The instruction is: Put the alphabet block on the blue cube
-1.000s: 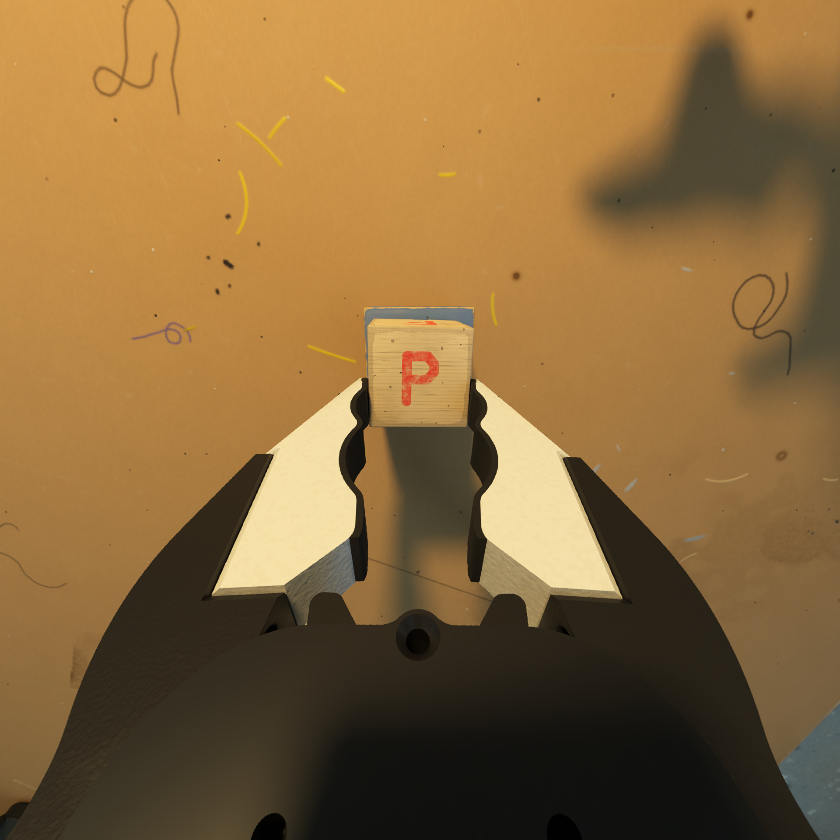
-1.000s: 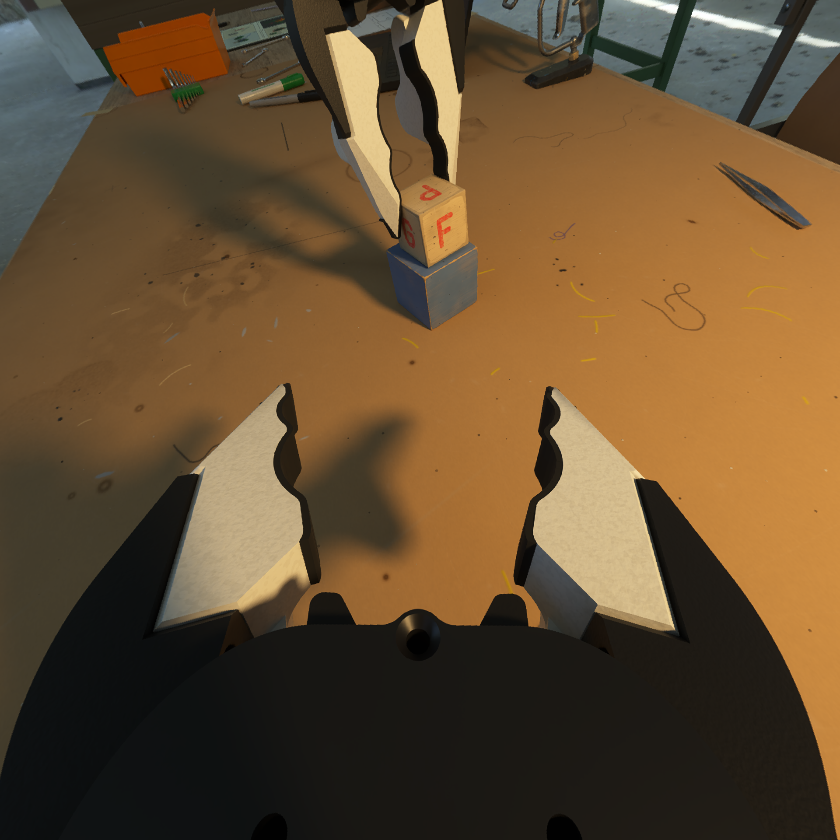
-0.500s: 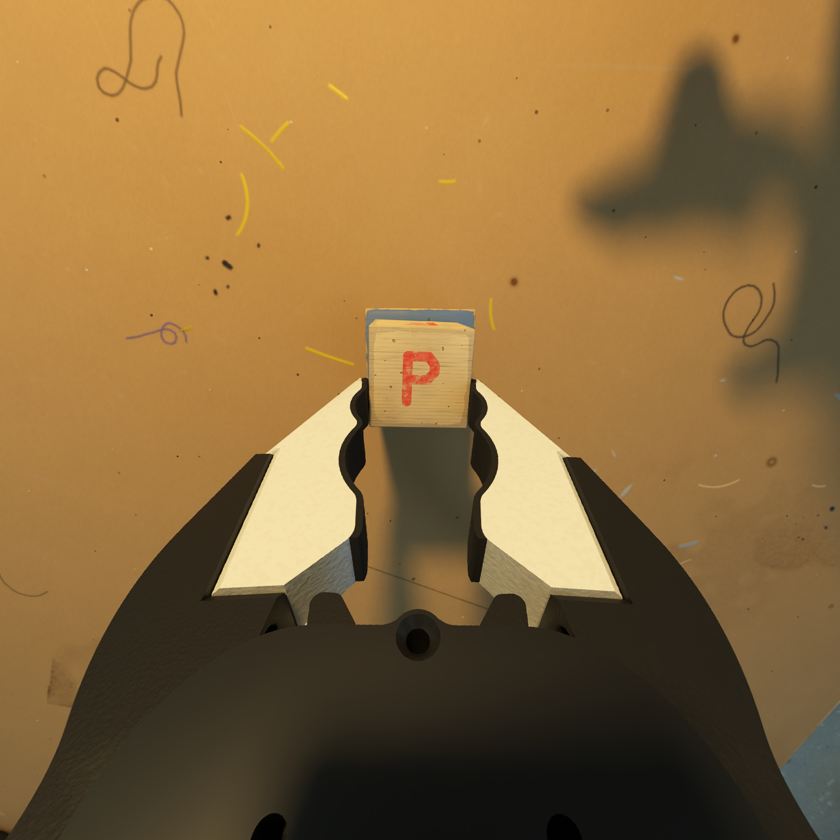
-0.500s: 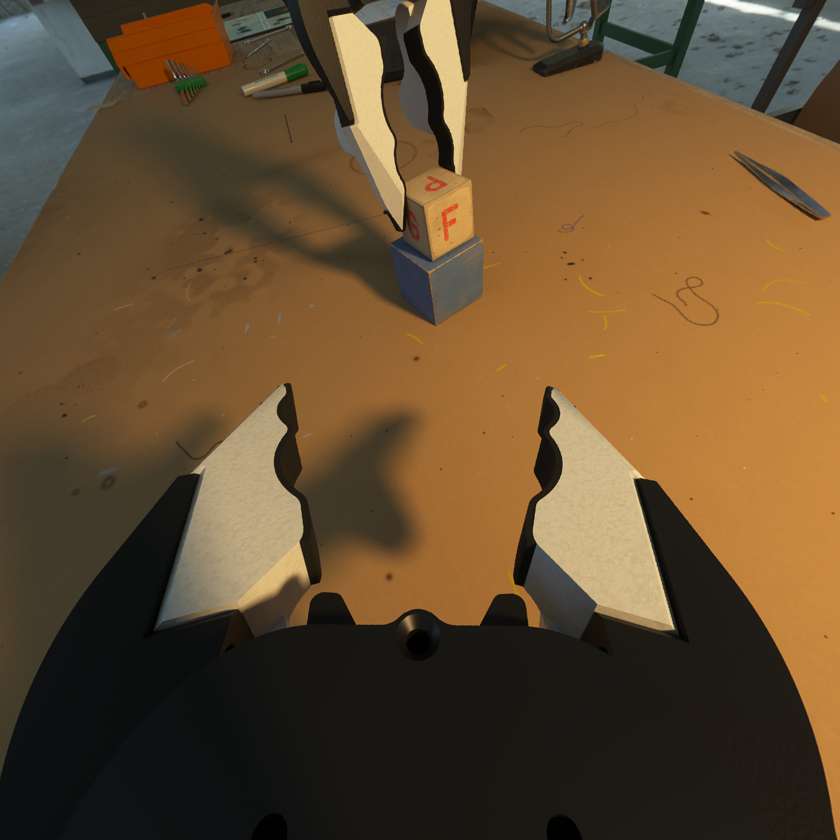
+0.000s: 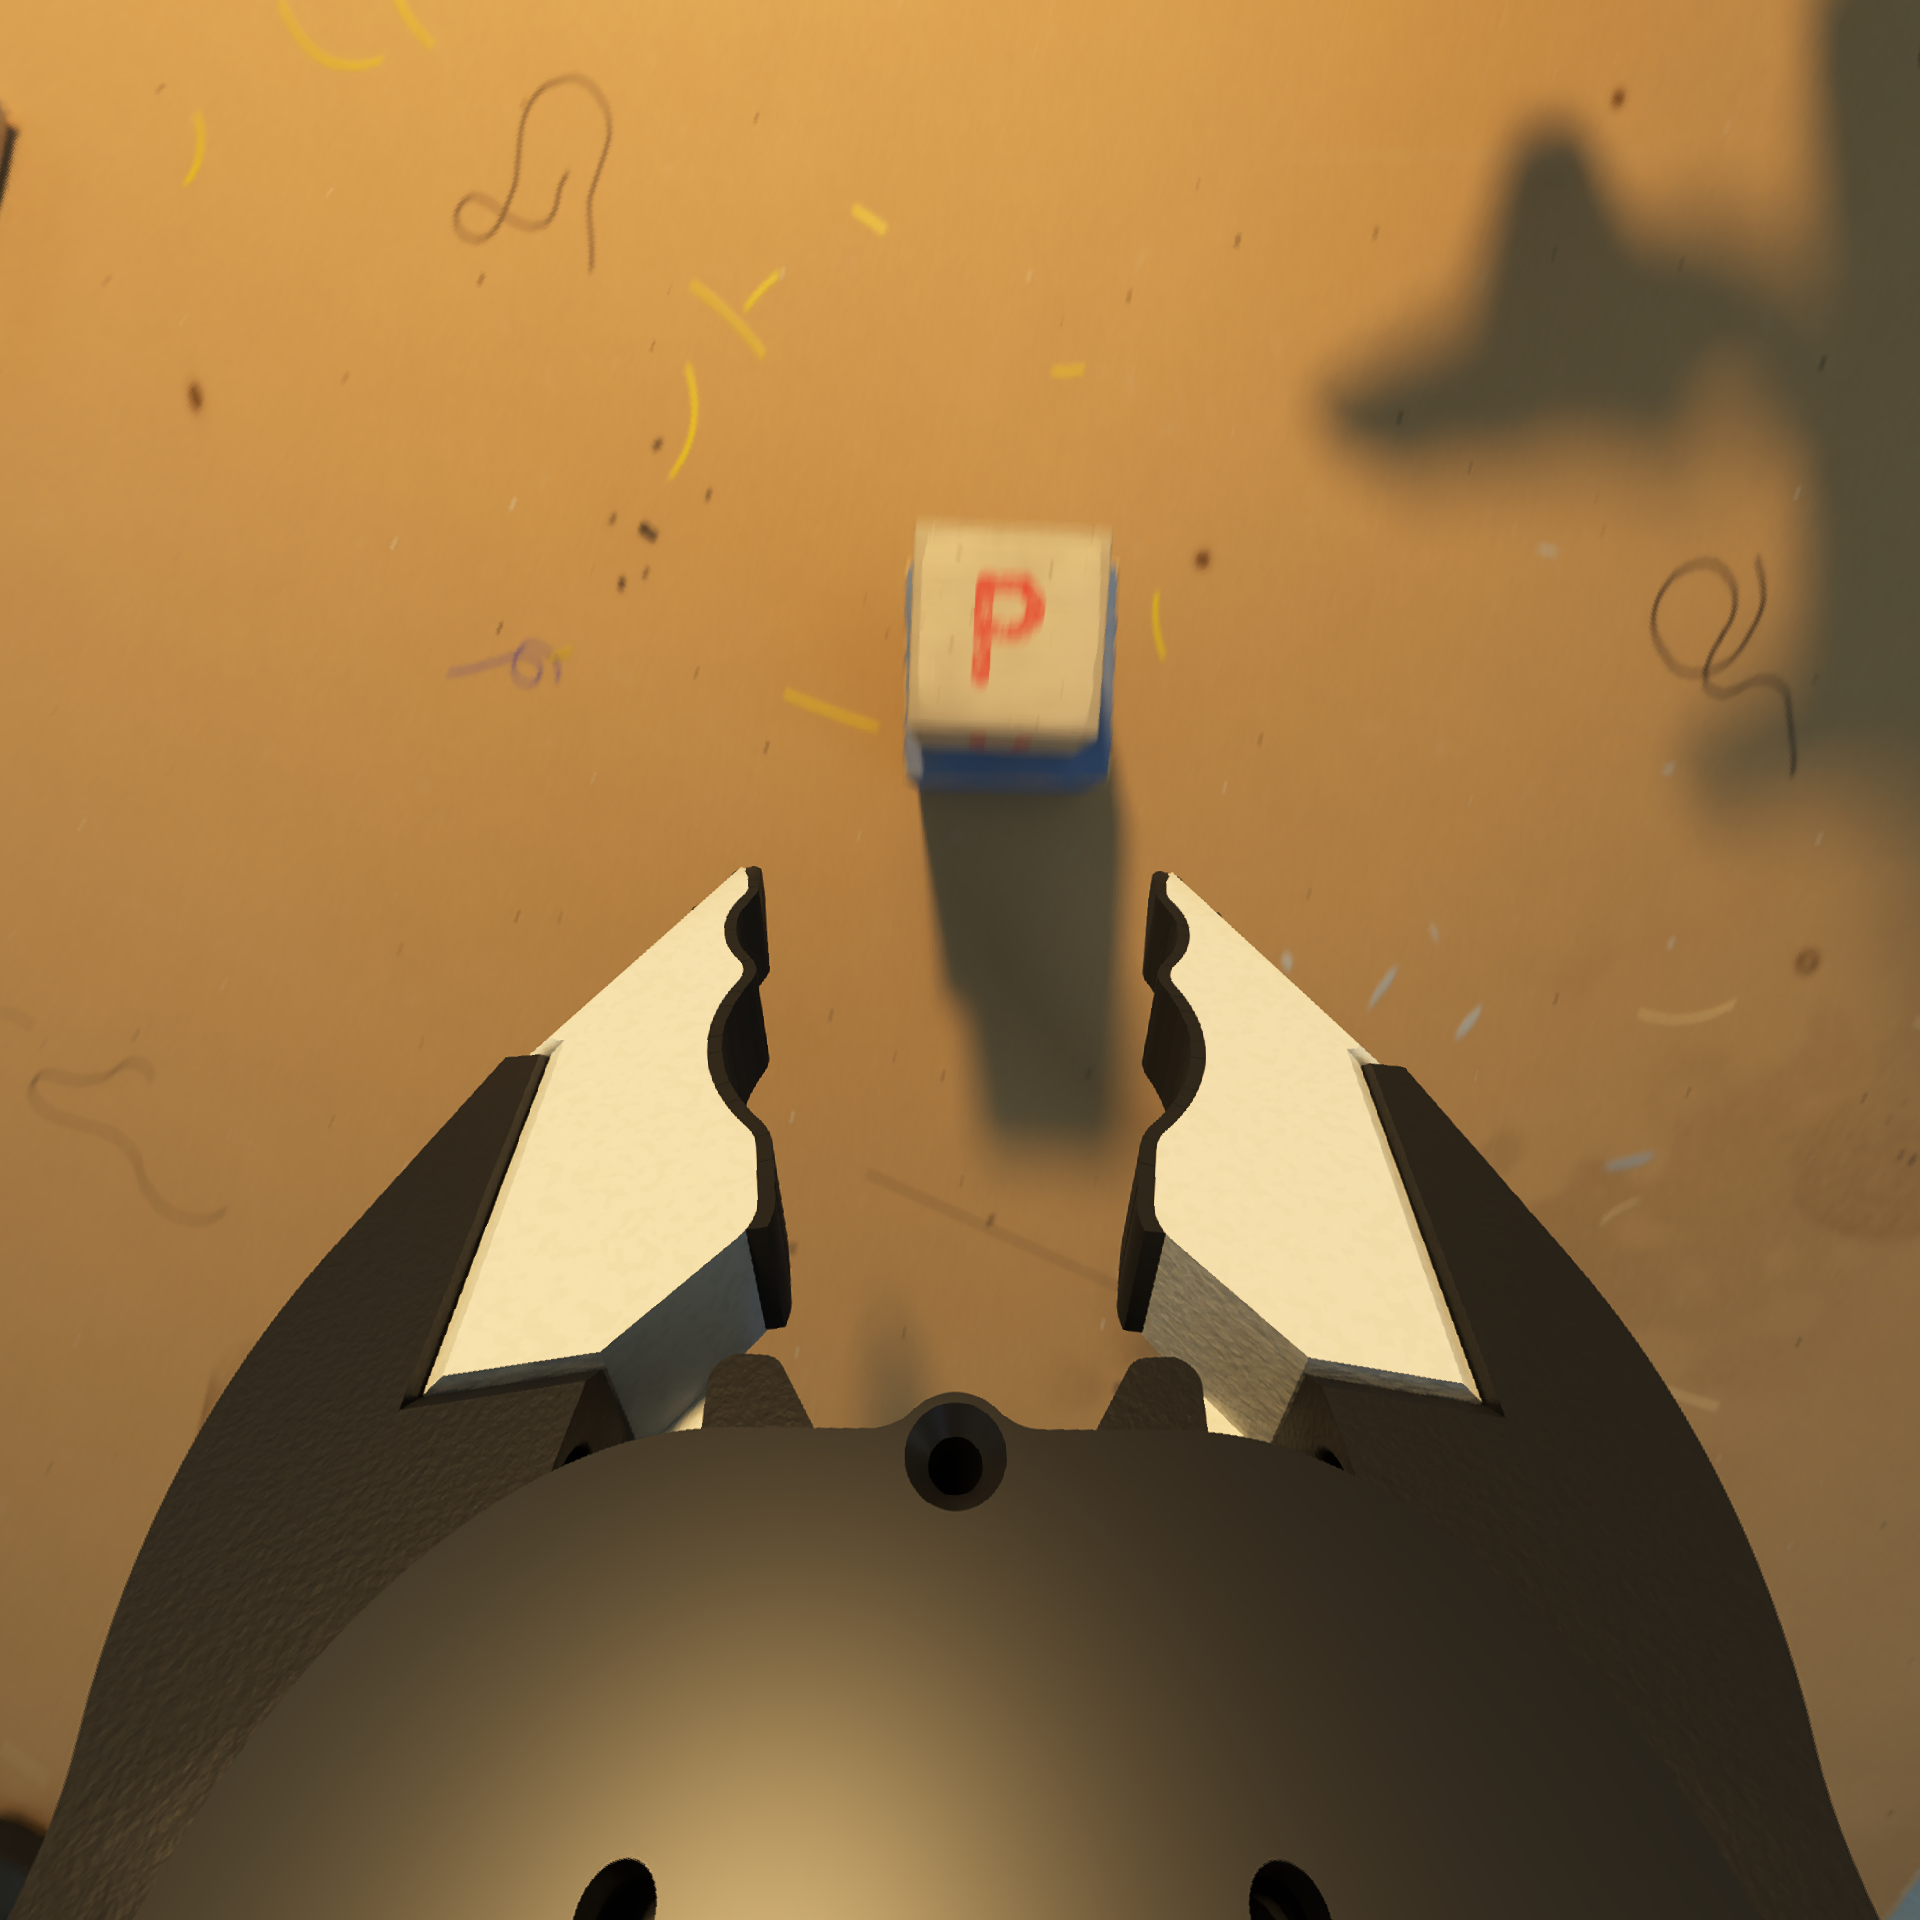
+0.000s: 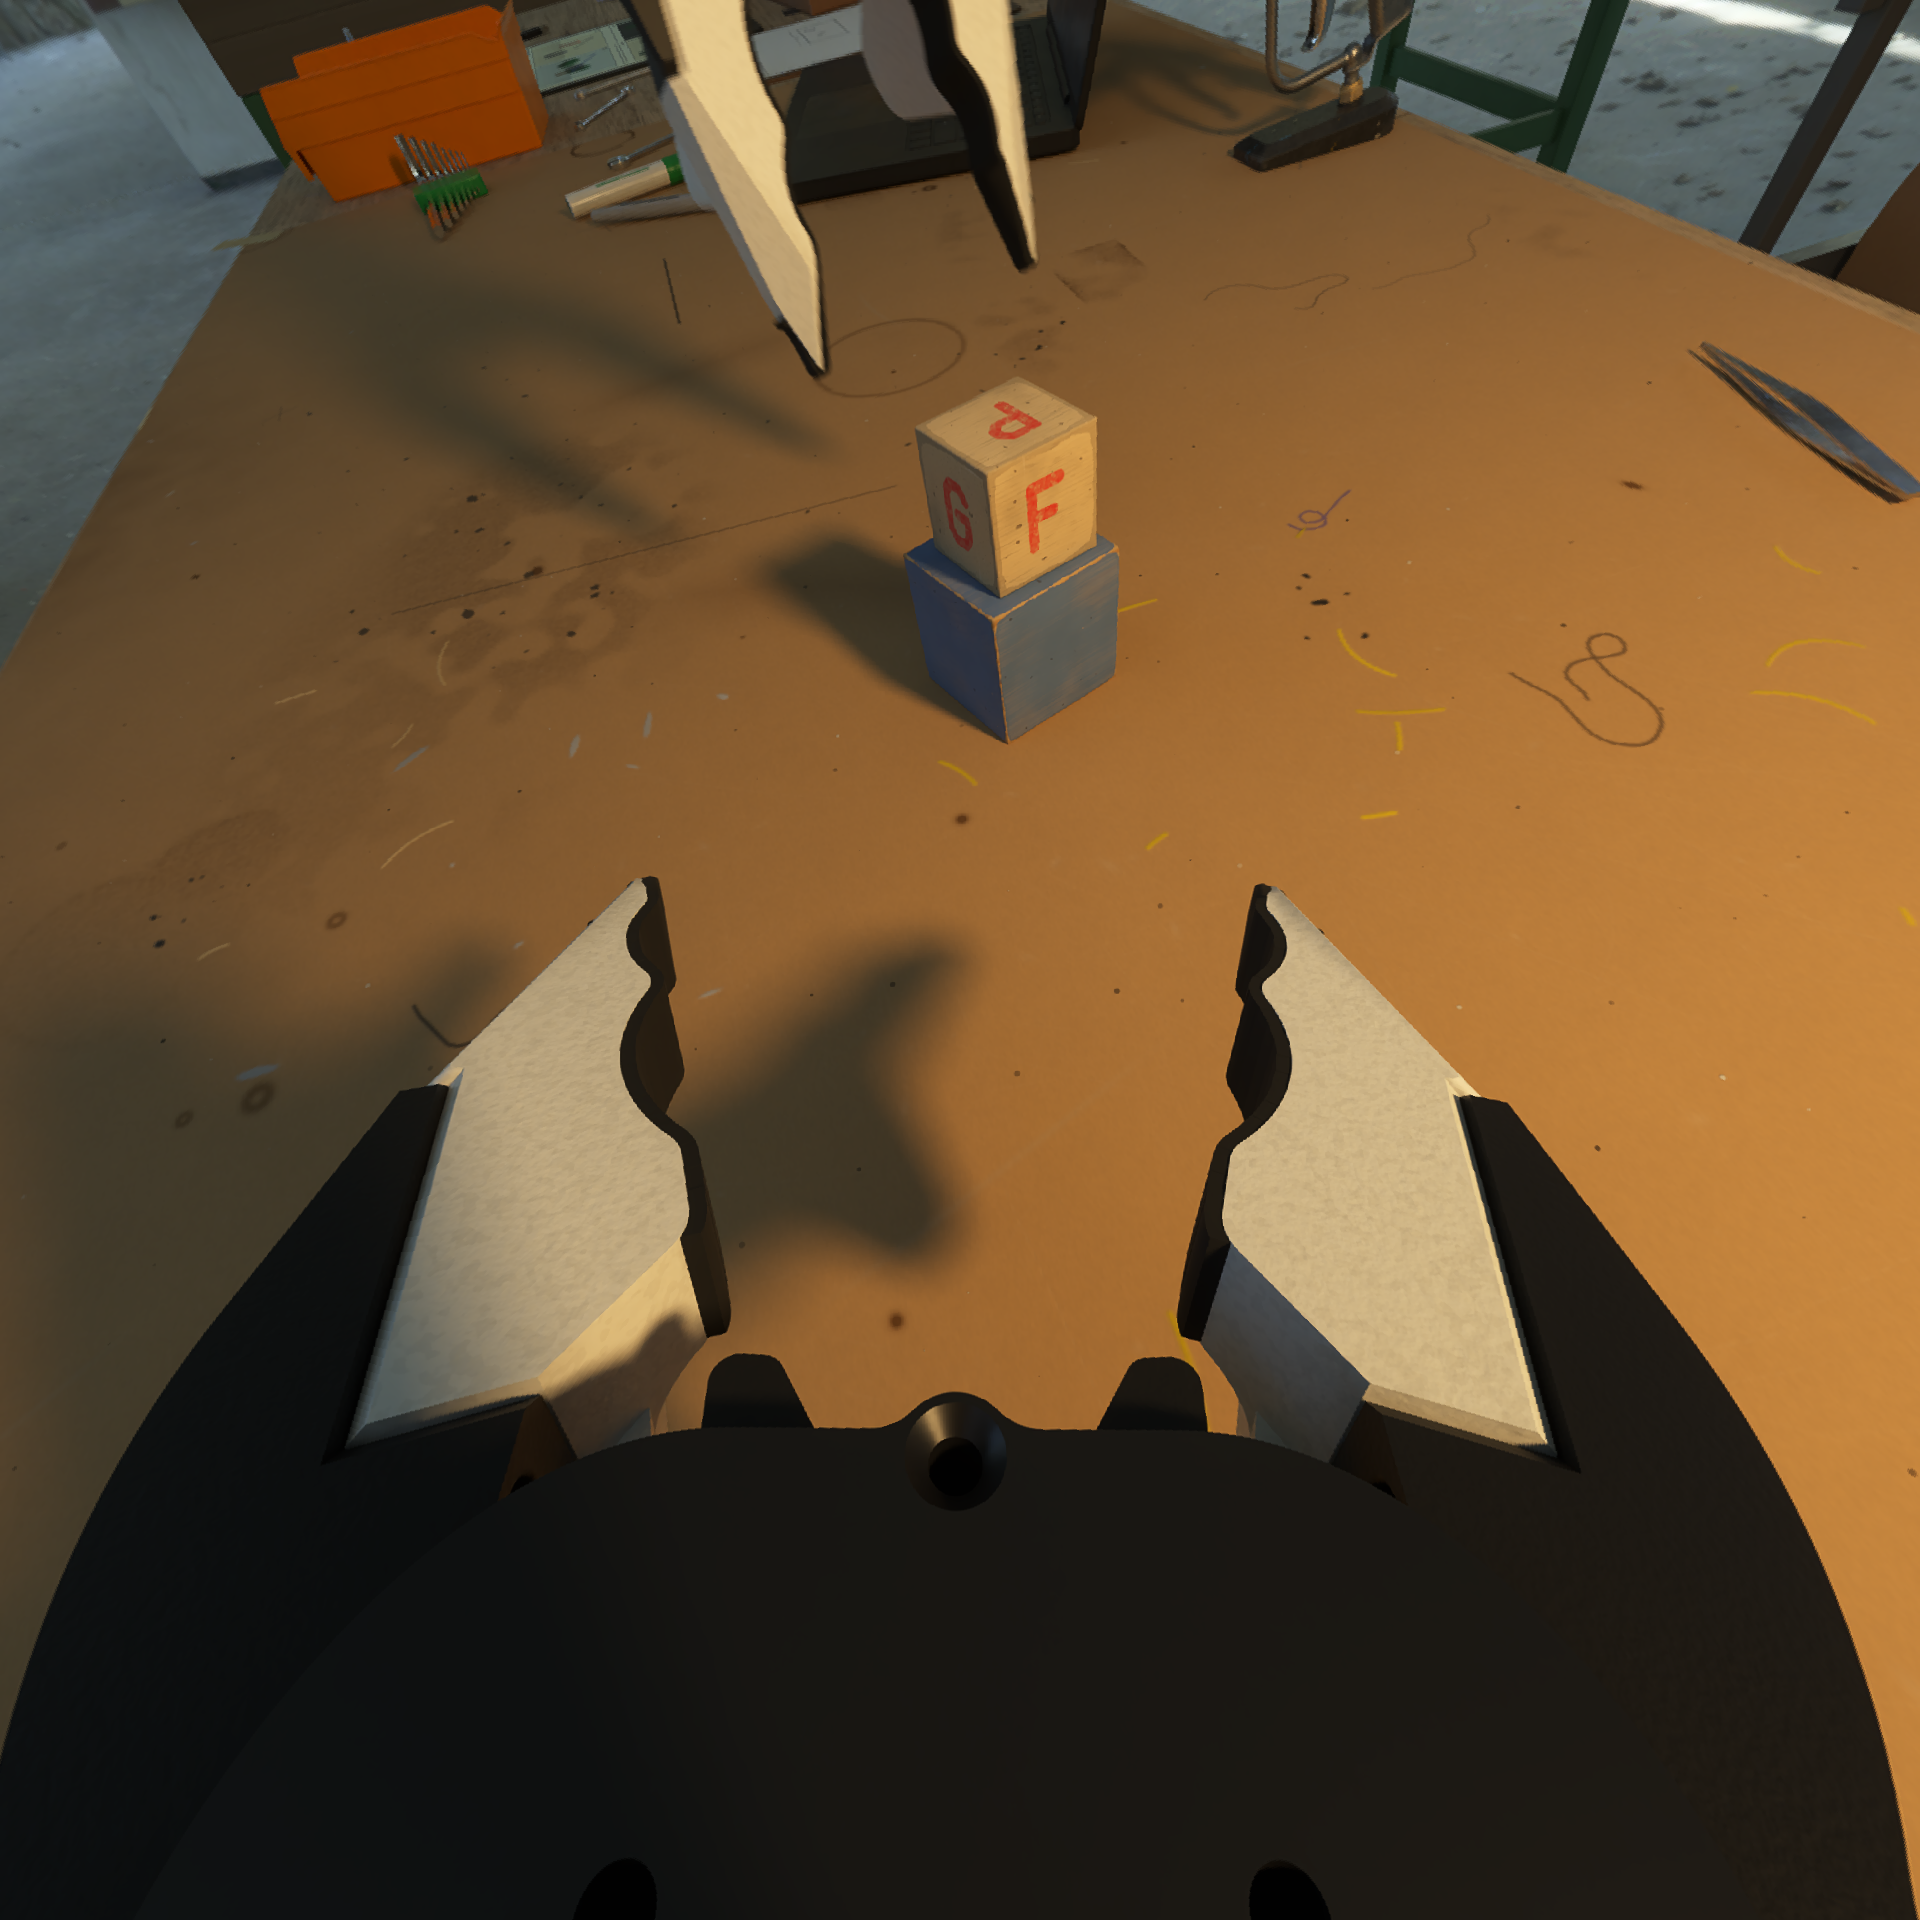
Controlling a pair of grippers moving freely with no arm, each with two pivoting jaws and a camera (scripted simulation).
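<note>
Left wrist view. We log the left gripper (image 5: 954, 873) with jaws spread and nothing between them; half a second ago it pinched the block (image 5: 1006, 629), so the release is new. The block now lies beyond and below the fingertips, well apart from them, a red letter on its top face. The cube (image 5: 1006, 767) shows only as a blue edge under the block's near and side margins. The block is blurred, as is the board (image 5: 416, 520) around it. The board is orange-brown, with yellow slivers, dark specks and pencil squiggles. Shadows fall at far right.

Right wrist view. We log the right gripper (image 6: 954, 883) with jaws wide apart, empty, low over the board near the camera. The block (image 6: 1006, 488) sits upright on the cube (image 6: 1013, 644), turned slightly against it but fully borne. The left gripper (image 6: 914, 312) hangs above and behind the stack, touching nothing. We judge the placing done; only withdrawal remains. Far left: an orange box (image 6: 405, 94), green-holdered bits (image 6: 442, 182), a marker (image 6: 623, 185). Far centre: a dark case (image 6: 914, 135). Far right: a clamp (image 6: 1314, 114); a dark flat blade (image 6: 1808, 421). Beyond the board, grey floor and green frame legs.
</note>
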